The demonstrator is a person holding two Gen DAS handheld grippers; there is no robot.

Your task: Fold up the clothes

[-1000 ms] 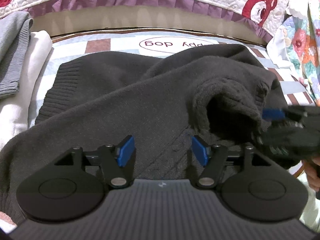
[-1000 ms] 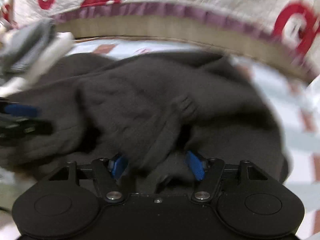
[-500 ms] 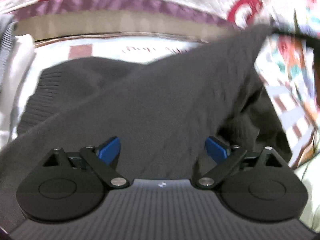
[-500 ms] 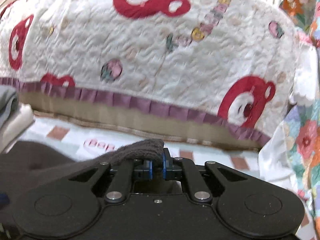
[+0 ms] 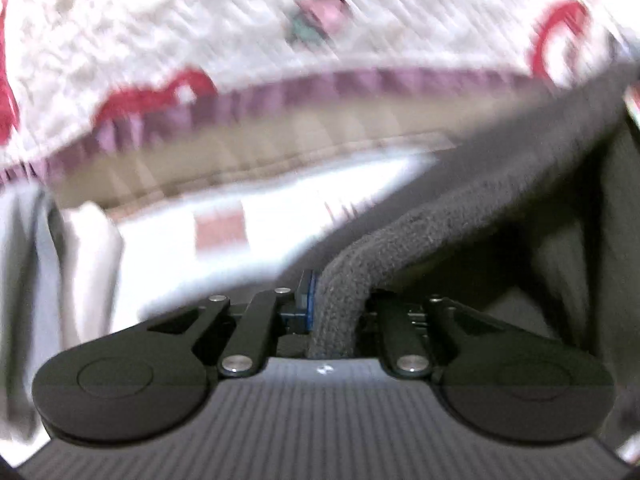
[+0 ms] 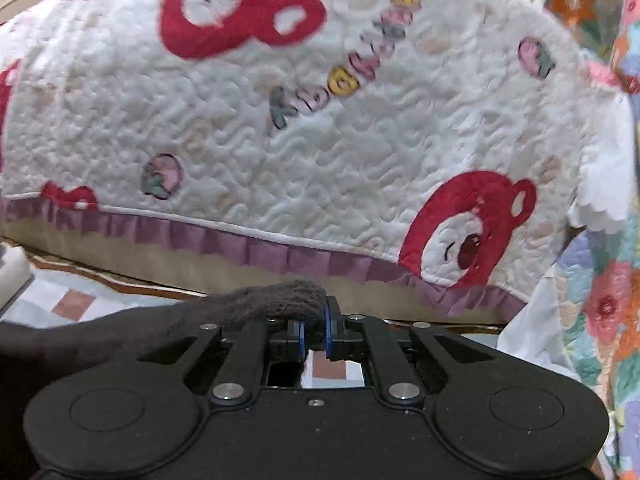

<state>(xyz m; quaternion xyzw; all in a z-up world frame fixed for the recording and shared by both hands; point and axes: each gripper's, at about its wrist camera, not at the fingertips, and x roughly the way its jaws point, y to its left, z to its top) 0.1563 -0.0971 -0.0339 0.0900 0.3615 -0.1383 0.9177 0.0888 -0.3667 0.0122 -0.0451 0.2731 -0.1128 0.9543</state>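
A: What does the left gripper (image 5: pixel 334 304) hold?
B: An edge of the dark sweater (image 5: pixel 500 184), pinched tight, above the bed.
A: And the right gripper (image 6: pixel 313 330)?
B: It clamps another edge, near the quilt (image 6: pixel 320 120).

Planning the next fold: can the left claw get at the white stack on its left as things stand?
Probably not yet. The left claw is shut on the sweater, so it would have to let go first; the white stack itself looks unblocked.

White bear-print quilt (image 6: pixel 360 152) with purple ruffle drapes behind patchwork bedding (image 6: pixel 72 304).
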